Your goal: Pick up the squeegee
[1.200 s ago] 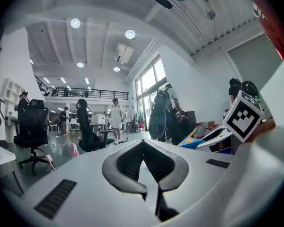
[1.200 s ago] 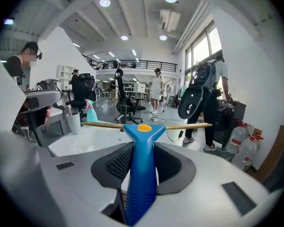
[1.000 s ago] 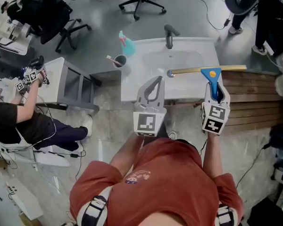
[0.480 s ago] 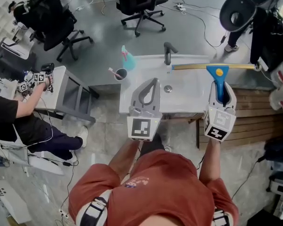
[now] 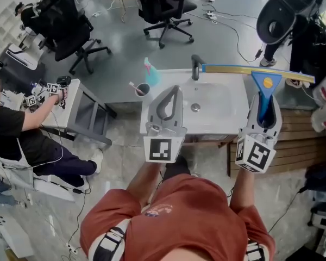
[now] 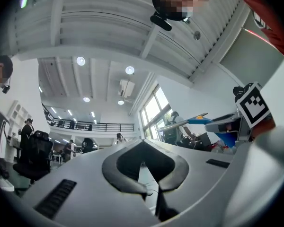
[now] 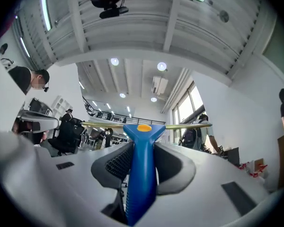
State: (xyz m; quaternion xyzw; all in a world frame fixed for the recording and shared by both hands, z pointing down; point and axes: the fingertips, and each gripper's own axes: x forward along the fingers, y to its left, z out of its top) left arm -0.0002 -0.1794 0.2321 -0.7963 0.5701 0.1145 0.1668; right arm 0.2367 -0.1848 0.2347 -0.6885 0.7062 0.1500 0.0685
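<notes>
Gripping squeegee (image 5: 264, 87) by blue handle, right tool (image 5: 265, 106), left tool (image 5: 173, 92) closed

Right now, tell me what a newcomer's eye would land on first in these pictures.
The blue-handled squeegee stands out first. The right gripper is clamped on its handle, and its long brass-coloured blade stretches sideways at the head view's right. Beside it, the left gripper is shut with nothing in it. Both are in front of a white sink with a dark tap.

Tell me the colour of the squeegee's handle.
The squeegee handle is blue, with an orange dot at its top; best in the right gripper view.
</notes>
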